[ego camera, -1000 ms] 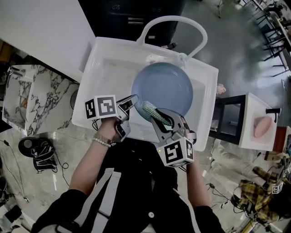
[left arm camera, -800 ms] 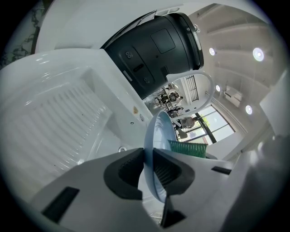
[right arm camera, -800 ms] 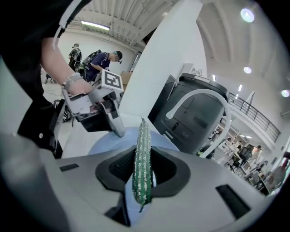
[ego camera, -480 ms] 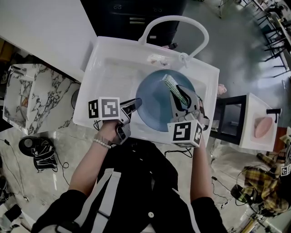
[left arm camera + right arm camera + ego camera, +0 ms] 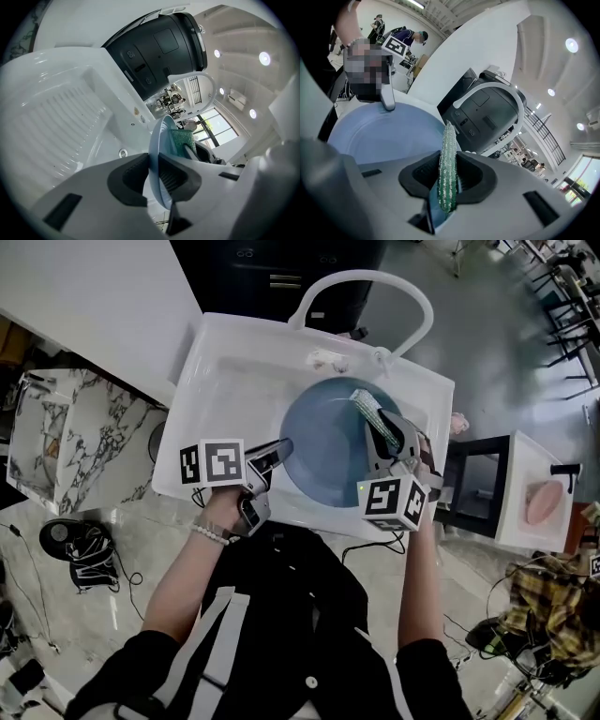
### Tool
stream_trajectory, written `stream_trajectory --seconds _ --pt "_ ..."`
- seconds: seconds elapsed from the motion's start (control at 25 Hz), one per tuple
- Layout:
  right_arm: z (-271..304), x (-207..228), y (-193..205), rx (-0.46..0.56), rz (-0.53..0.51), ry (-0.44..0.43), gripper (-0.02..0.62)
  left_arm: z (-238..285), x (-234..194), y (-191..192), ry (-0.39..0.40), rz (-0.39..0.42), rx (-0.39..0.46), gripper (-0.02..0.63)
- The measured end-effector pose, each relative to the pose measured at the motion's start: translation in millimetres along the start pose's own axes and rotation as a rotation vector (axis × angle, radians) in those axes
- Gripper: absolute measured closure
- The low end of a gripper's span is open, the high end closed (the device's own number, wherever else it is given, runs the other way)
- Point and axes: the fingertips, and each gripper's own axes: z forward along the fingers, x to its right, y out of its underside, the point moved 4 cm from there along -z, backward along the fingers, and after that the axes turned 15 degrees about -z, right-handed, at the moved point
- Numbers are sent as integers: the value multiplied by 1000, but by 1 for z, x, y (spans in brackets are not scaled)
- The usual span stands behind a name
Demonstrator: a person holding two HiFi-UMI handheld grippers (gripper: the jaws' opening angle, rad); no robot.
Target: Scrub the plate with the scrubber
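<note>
Left grip: your left gripper is clamped on the near-left rim of the plate, with the thin blue edge pinched between both pads.
Right grip: your right gripper is closed on the scrubber. The green mesh pad is held edge-on and its tip pokes out past the jaws.
Plate position: it sits inside the white sink basin, below the arched faucet, and you hold it by the rim.
Scrubber position: it is over the far-right part of the plate's face, near the rim.
Step in hand: scrubbing the plate's upper face.
Doing it well: turn your wrist so the broad face of the mesh meets the plate, not its thin edge. Sweep from rim to centre in overlapping passes.
Pressure: press firmly, but not so hard that the plate levers out of the left pinch. Brace against each stroke with the left hand.
Hard to see: your right gripper covers the exact spot where mesh meets plate in the head view, so I cannot confirm contact.
Not visible: the plate's underside, and whether its far edge rests on the basin floor.
Unclear: no view shows any soap, water or soil on the plate.
</note>
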Motion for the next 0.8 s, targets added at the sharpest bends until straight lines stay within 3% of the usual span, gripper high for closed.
stream_trajectory --seconds 0.8 --pt "-38 -41 8 -38 187 -78 500 9 2 -6 3 -21 42 546"
